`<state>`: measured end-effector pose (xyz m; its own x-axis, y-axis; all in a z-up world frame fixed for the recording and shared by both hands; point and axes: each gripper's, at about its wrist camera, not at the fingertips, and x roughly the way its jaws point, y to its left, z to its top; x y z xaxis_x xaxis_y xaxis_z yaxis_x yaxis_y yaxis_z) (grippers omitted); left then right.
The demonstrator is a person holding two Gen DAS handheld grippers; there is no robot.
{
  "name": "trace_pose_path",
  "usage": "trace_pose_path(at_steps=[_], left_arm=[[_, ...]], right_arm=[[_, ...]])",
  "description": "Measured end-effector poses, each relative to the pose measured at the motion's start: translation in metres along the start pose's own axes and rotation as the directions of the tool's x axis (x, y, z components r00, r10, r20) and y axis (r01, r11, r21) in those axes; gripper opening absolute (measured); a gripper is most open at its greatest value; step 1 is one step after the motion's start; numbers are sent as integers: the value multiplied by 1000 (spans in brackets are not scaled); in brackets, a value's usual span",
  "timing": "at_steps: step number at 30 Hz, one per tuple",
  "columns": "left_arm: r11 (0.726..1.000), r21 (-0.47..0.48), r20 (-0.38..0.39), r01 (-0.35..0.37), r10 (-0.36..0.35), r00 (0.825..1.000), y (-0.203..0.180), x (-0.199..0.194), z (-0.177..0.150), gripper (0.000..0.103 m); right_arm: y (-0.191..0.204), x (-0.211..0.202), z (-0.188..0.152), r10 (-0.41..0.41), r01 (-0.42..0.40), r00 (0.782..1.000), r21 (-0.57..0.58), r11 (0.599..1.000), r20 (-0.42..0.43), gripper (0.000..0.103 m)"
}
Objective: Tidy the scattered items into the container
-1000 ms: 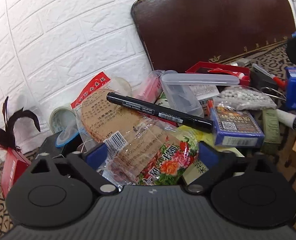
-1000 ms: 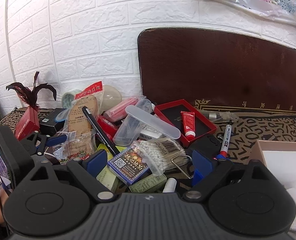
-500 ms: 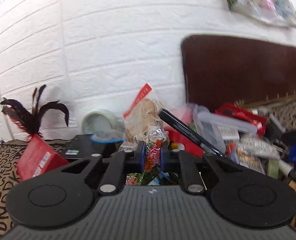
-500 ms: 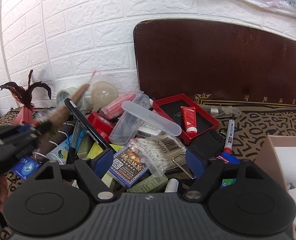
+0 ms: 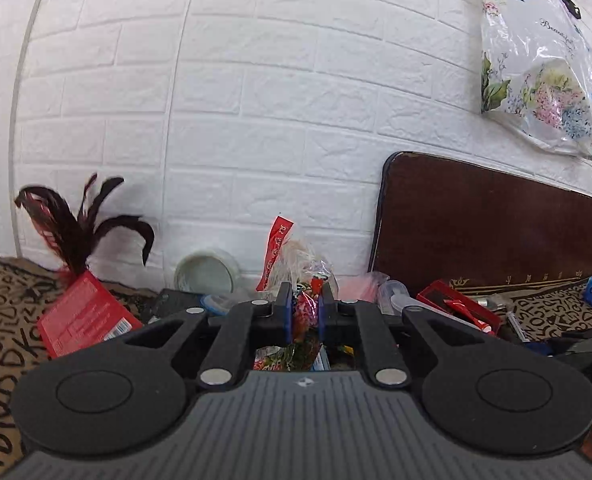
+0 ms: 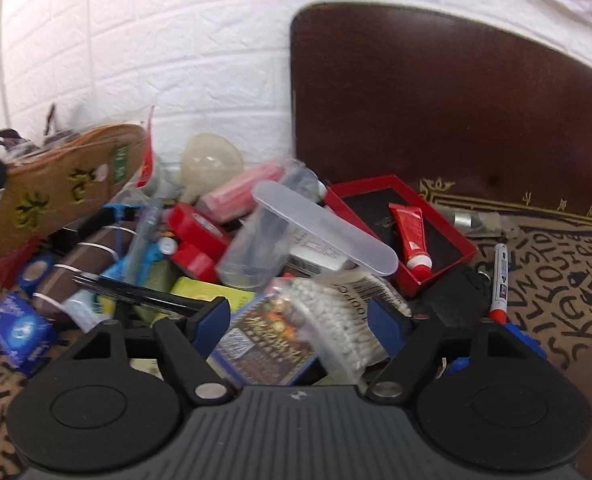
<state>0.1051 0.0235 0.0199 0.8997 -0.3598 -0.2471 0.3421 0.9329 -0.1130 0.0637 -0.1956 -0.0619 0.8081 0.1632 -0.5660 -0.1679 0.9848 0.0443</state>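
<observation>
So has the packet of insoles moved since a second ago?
Yes. The insole packet, pinched by the left gripper, has risen off the pile, now level with the white brick wall.

we read "beautiful" in script on the floral plastic bag (image 5: 538, 60) hanging on the wall. on the cotton swab pack (image 6: 346, 320) beside its barcode we make out "100pc". the insole (image 6: 61, 190) carries embroidered chinese characters we cannot decipher, and the patterned cloth (image 6: 564, 276) shows jumbled black letters.
</observation>
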Motion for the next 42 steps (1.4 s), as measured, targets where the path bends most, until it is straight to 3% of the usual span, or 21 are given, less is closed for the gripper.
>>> trace_pose_path(at_steps=[7, 9, 11, 12, 13, 14, 15, 17, 19, 29, 42], left_arm=[[1000, -2, -5, 13, -13, 1000, -1, 1, -4, 14], [1000, -7, -8, 20, -20, 1000, -1, 2, -5, 14], [1000, -8, -8, 24, -24, 1000, -1, 4, -5, 14], [1000, -7, -8, 26, -26, 1000, -1, 5, -5, 14], [1000, -7, -9, 27, -27, 1000, -1, 7, -6, 14], [1000, -8, -11, 28, -28, 1000, -1, 8, -6, 14], [999, -11, -12, 30, -30, 999, -1, 9, -6, 14], [999, -8, -9, 35, -35, 999, -1, 9, -6, 14], [999, -2, -8, 42, -42, 999, -3, 8, -6, 14], [999, 15, 37, 45, -46, 998, -8, -5, 4, 14], [994, 34, 99, 102, -105, 990, -38, -30, 26, 14]], right_arm=[[-26, 31, 5, -1, 6, 998, 79, 997, -62, 77], [-34, 38, 6, -16, 25, 996, 100, 995, -90, 87], [-40, 42, 6, -21, 31, 995, 102, 994, -100, 89], [-41, 42, 6, -26, 37, 995, 102, 994, -100, 87], [-42, 42, 5, -32, 42, 995, 104, 994, -96, 78], [-44, 41, 3, -29, 39, 996, 116, 992, -87, 57], [-46, 39, 2, -15, 25, 997, 135, 990, -75, 53], [-45, 31, 2, -3, 8, 999, 134, 991, -41, 35], [-38, 22, 5, -5, 6, 1000, 107, 994, -10, 28], [-28, -10, 14, 1, -7, 996, 63, 998, 92, 19], [-5, -75, 34, 75, -77, 976, -2, 997, 204, 19]])
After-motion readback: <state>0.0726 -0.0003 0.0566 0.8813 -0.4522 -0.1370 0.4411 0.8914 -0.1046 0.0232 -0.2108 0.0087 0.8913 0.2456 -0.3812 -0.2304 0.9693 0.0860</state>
